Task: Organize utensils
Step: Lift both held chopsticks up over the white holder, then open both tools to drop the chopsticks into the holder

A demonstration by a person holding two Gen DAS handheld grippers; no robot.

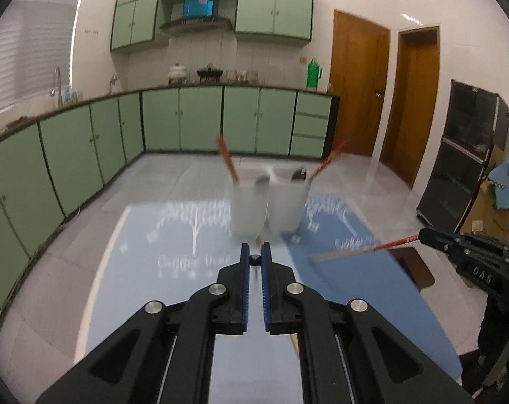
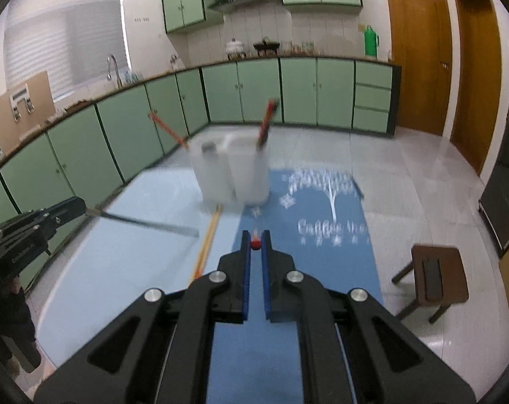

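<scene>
The left claw (image 1: 255,252) is pinched nearly closed on a thin dark-handled utensil (image 2: 146,223). The right claw (image 2: 255,239) is likewise clamped on a red-ended wooden chopstick (image 1: 362,250), above the blue-matted surface (image 1: 173,235).

The two white holders (image 1: 266,202) stand touching side by side on the bench (image 1: 153,269), and chopsticks (image 1: 226,160) lean out over their rims to either side, barring a pass close above them. In front of the holders the blue mats (image 2: 305,303) lie mostly bare, crossed only by a loose chopstick pair (image 2: 207,239) just left of the holders' foot. Right of the holders, off the bench, a wooden stool (image 2: 436,276) stands on the floor.
</scene>
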